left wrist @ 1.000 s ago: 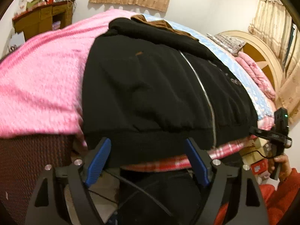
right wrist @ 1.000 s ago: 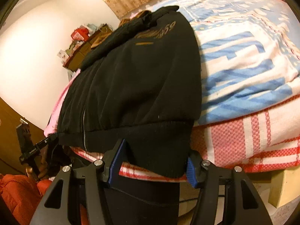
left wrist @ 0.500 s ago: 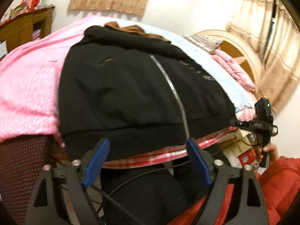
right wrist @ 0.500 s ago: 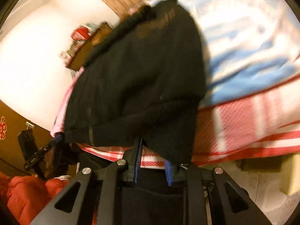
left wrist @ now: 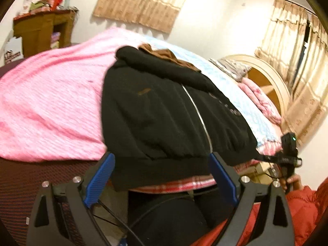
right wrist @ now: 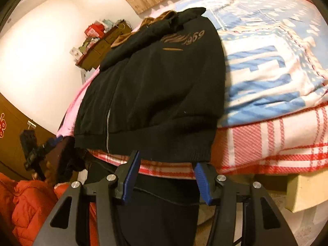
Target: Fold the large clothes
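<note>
A black zip jacket [left wrist: 164, 119] lies flat on the bed, collar at the far end, its ribbed hem hanging over the near edge. My left gripper [left wrist: 162, 174] sits low in front of the hem's left half. Its jaws are wide and still opening, with the blue pads clear of the cloth. In the right wrist view the jacket [right wrist: 160, 94] shows its "1969" lettering. My right gripper [right wrist: 166, 176] hangs just under the hem's right part, its jaws opening with no cloth pinched between them. Each gripper also shows in the other's view: the right gripper [left wrist: 287, 153] and the left gripper [right wrist: 32, 153].
A pink blanket [left wrist: 51, 112] covers the bed's left side and a blue-and-white quilt [right wrist: 266, 61] its right. A brown garment [left wrist: 162, 54] lies under the jacket's collar. A wooden desk [left wrist: 41, 32] stands at the back. The person's red sleeve [left wrist: 303, 205] and dark legs [right wrist: 160, 215] are near.
The left gripper has drawn back and risen, so the jacket looks farther off. The right gripper's jaws narrowed under the hem half a second ago and have now spread apart.
</note>
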Action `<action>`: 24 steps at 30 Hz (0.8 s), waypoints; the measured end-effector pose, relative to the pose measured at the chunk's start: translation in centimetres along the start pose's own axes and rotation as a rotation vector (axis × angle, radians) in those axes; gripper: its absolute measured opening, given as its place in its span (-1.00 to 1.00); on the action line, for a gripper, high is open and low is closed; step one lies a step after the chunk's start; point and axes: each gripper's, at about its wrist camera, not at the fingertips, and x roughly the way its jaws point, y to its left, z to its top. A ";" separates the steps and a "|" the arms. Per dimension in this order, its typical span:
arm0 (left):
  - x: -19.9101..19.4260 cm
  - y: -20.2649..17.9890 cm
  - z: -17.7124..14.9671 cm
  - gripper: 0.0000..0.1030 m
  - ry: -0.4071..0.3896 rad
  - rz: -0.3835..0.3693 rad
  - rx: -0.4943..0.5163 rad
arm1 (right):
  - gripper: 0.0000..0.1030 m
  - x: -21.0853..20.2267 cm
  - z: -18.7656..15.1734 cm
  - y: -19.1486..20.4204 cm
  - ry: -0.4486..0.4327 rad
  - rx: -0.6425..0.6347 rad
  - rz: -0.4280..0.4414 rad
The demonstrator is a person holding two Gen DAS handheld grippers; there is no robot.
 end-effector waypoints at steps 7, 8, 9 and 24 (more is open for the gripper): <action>0.6 1.1 0.4 0.84 -0.030 0.067 -0.042 | 0.03 -4.2 0.9 -1.1 -0.132 0.042 0.118; 0.7 1.2 0.4 0.84 -0.027 0.065 -0.044 | 0.04 -4.4 1.3 -1.9 -0.163 0.074 0.087; 0.9 1.2 0.4 0.84 -0.023 0.064 -0.043 | 0.05 -4.1 1.6 -2.9 -0.178 0.111 0.035; 2.5 0.6 0.9 0.84 0.011 0.053 -0.025 | -0.74 2.9 2.6 -3.5 -0.001 0.134 0.116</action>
